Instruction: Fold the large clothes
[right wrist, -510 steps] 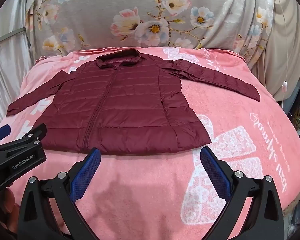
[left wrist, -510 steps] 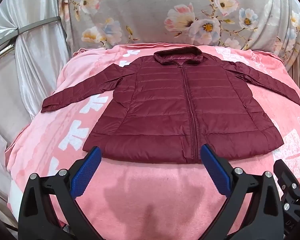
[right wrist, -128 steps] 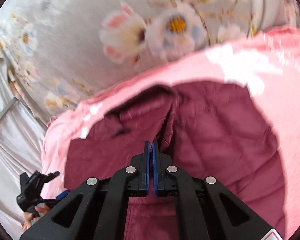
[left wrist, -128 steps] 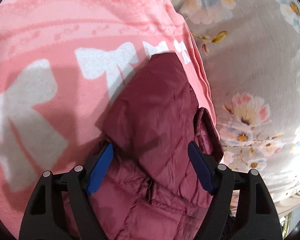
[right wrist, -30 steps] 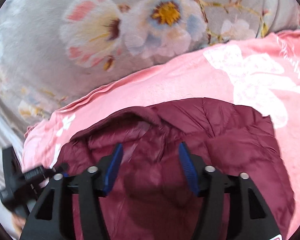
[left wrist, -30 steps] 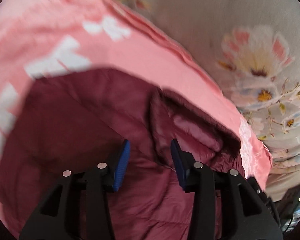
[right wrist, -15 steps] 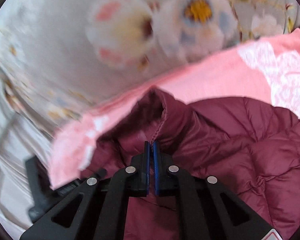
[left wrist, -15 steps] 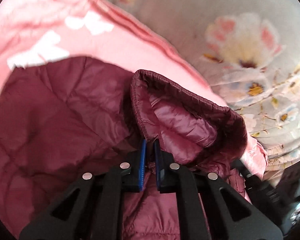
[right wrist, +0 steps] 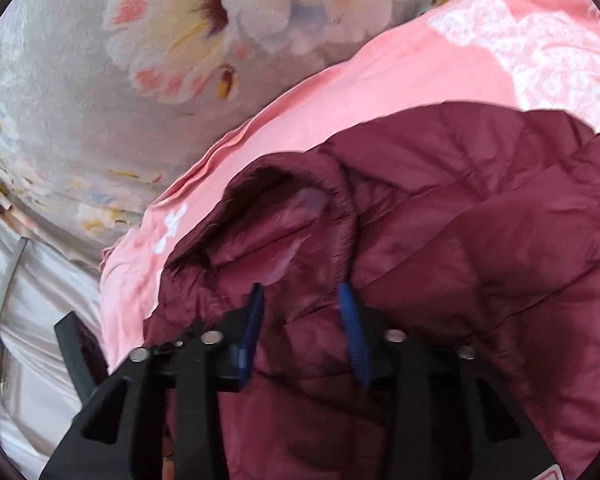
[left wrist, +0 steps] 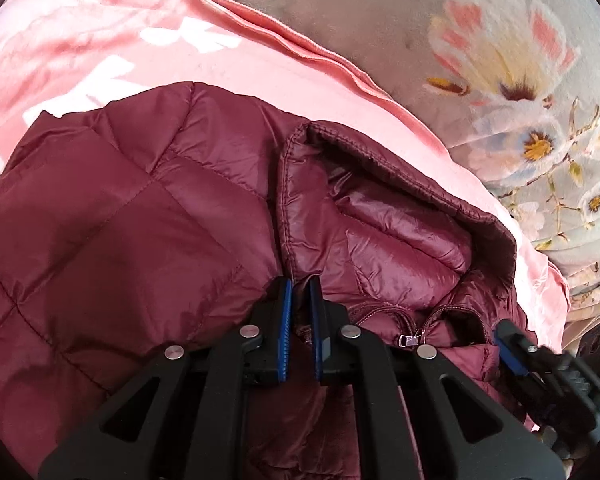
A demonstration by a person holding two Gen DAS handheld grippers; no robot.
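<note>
Two claws at work on a maroon puffer jacket [left wrist: 132,240] spread over a pink blanket [left wrist: 100,52]. Left claw [left wrist: 300,300] clamped together on a fold of fabric at the base of the collar [left wrist: 380,216], blue pads nearly meeting with cloth pinched between. Right claw [right wrist: 302,312] parted, blue pads apart and straddling the opposite side of the collar [right wrist: 292,216] without pinching it. Zipper pull [left wrist: 410,340] just right of the left claw, teeth splitting open toward the collar above it. Collar standing up ahead of both claws, its stitched rim curling over a glossy, lighter lining. Quilted shell left of the left claw, puffed into stitched squares, smooth and faintly shiny. Bare blanket beyond the collar in both views, soft and fleecy with white prints, its wavy edge lying against a grey flower-printed fabric [left wrist: 500,60] farther ahead. More open blanket ahead and to the right of the right claw; pale silky drapery [right wrist: 32,320] to its left, past the blanket's edge. Right claw's tip [left wrist: 508,348] visible to the right of the left claw, at the jacket's edge.
</note>
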